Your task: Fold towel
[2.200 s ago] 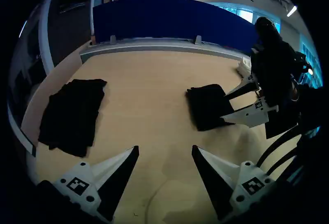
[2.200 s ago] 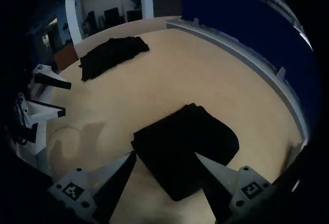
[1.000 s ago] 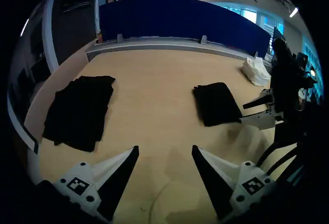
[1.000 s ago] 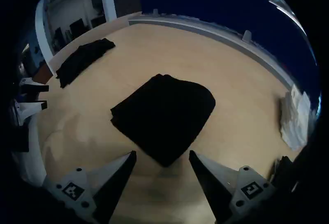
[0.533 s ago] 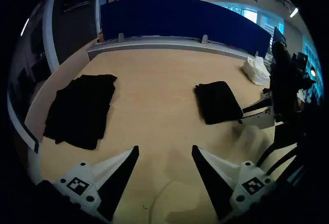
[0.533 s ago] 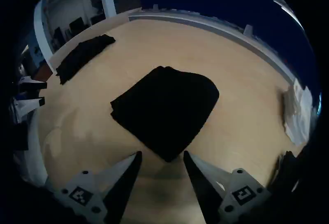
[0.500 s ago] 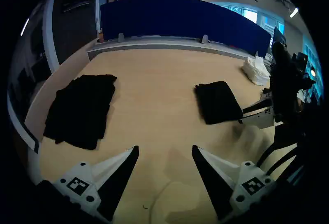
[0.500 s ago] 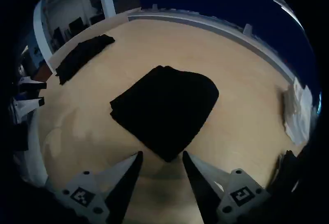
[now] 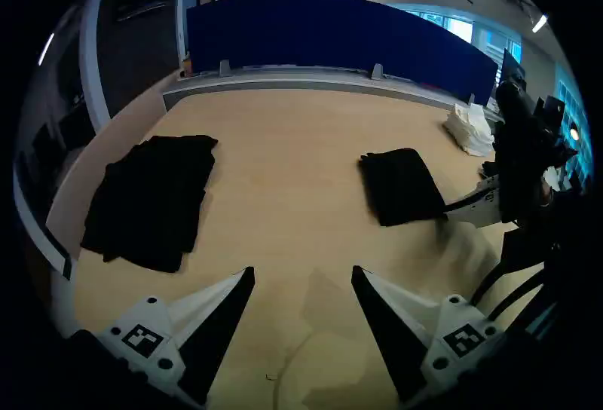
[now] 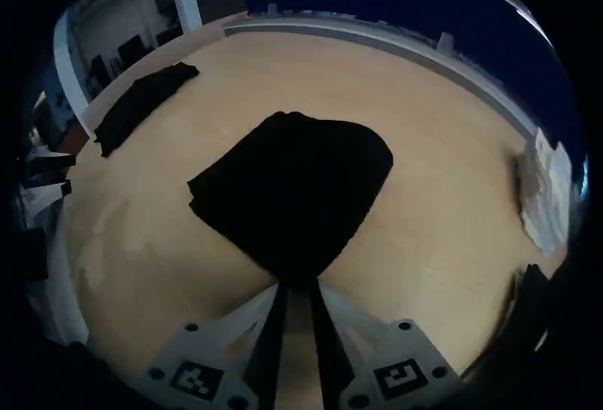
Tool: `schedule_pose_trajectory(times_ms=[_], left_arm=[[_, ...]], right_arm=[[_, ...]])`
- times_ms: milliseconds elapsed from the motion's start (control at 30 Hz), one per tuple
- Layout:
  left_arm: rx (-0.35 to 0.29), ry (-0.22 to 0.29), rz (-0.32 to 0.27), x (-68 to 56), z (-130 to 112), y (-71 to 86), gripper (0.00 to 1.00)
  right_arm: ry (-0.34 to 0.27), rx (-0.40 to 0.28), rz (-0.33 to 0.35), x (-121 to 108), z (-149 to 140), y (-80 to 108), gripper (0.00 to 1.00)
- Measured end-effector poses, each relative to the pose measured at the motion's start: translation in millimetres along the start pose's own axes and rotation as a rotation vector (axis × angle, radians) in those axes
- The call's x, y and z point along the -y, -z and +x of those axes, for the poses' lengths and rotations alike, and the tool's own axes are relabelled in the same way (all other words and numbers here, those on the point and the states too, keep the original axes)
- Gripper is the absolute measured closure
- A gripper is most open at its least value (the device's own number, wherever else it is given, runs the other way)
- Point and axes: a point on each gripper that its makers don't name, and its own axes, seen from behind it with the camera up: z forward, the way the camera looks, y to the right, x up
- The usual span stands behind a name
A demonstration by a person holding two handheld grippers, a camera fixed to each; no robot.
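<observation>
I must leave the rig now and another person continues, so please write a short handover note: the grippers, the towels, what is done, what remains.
The left gripper is open and holds nothing, above the bare table.
The right gripper has its fingers together at the near corner of the folded black towel; whether they pinch it is unclear.
The second black towel lies spread wider near the table's edge, apart from both grippers.
Done: one towel looks folded. Left: probably the second towel.

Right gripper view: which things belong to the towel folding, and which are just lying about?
In the job: folded black towel; right tongs, closed at its near corner.
Lying about: spread black cloth; white cloth stack; left tongs, open and idle.
</observation>
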Motion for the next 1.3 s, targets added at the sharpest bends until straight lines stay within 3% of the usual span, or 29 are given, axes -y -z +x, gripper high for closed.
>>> schedule_pose_trajectory(times_ms=[167,767,967,1300], left_arm=[[-0.001,0.002,-0.001,0.1,1,0.8,0.04],[-0.003,0.003,-0.002,-2.3,2,1.1,0.04],[-0.005,0.001,-0.002,-2.6,5,1.6,0.04],[-0.017,-0.002,-0.006,-3.5,15,1.0,0.04]], right_arm=[[-0.002,-0.010,-0.012,-3,1,-0.6,0.97],[-0.037,-0.077,-0.011,-7,17,4.9,0.99],[-0.040,-0.132,-0.019,-14,42,20.8,0.99],[-0.008,-0.254,-0.038,-24,108,72.3,0.99]])
